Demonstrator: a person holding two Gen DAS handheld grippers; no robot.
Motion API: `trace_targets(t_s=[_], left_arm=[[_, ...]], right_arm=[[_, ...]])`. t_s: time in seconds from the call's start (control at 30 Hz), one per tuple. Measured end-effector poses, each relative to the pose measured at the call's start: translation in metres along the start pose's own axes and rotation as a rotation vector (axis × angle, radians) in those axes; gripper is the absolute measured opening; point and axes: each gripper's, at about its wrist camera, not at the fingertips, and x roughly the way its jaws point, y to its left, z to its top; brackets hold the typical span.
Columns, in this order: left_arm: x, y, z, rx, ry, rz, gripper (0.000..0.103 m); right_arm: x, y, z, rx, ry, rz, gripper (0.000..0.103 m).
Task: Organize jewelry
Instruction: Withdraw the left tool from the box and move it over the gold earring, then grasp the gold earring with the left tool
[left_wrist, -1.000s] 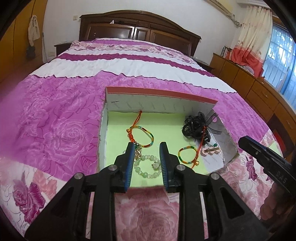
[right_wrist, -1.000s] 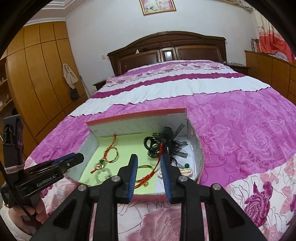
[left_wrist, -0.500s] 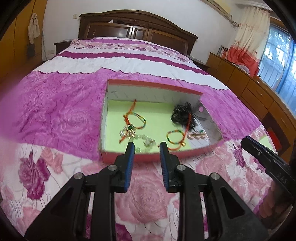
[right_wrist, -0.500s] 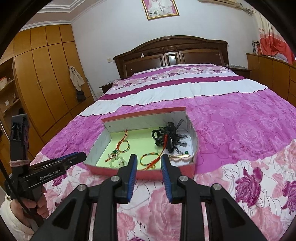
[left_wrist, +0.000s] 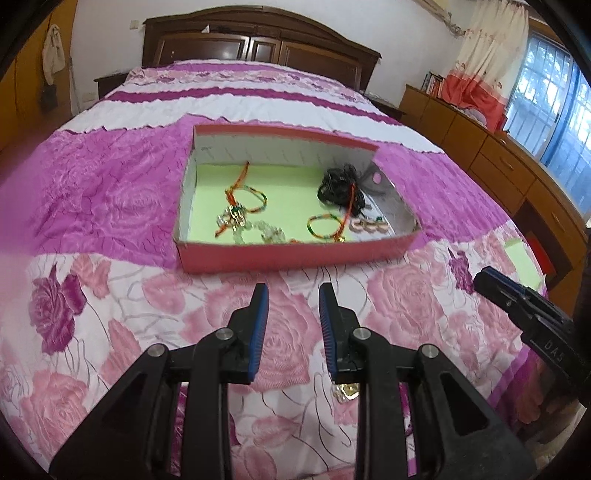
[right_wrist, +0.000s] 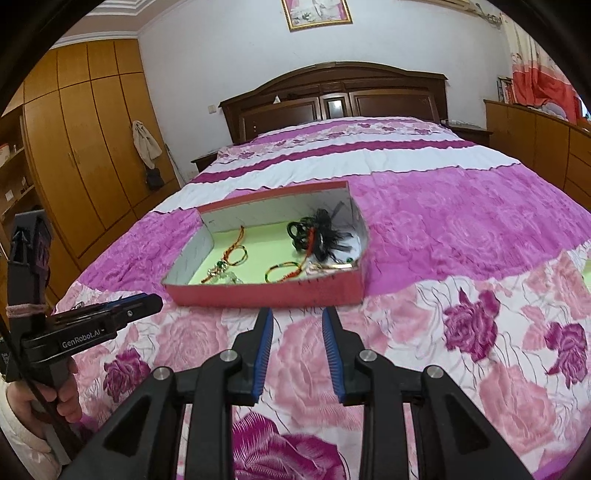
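Bedroom with wooden wardrobes and a dark headboard; a bed under a pink and purple rose-patterned quilt (left_wrist: 110, 192) fills most of it.

From the left wrist camera, a shallow red cardboard box with a pale green floor (left_wrist: 295, 254) sits on the quilt ahead of the left gripper (left_wrist: 293, 314). Its jaws stand a little apart with nothing between them, only quilt below. Inside the box lie a red and green cord bracelet (left_wrist: 247, 192), a pale bead bracelet (left_wrist: 266, 232), a second multicoloured cord loop (left_wrist: 325, 225) and a tangle of black cord (left_wrist: 338, 186) in the far right corner. A small gold piece (left_wrist: 345, 391) lies on the quilt just under the right finger. The right gripper (left_wrist: 491, 284) pokes in from the right edge.

From the right wrist camera, the right gripper's jaws are likewise slightly parted and empty, short of the box's near wall. A person's left hand (right_wrist: 40, 398) holds the left gripper at the left.
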Motion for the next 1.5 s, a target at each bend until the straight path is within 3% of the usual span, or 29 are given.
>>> trace_targets(t_s=[0.6,1.23,1.5], left_arm=[[0.015,-0.033,-0.035,0.057,0.142,-0.067,0.020],[0.042,-0.046,-0.057,0.087,0.273,-0.082,0.020],[0.048,-0.051,-0.062,0.104,0.287,-0.080,0.018]], right_arm=[[-0.010,-0.019,-0.020,0.047,0.019,-0.019,0.030],[-0.004,-0.028,-0.028,0.078,0.030,-0.011,0.031],[-0.002,-0.028,-0.030,0.080,0.035,-0.010,0.031]])
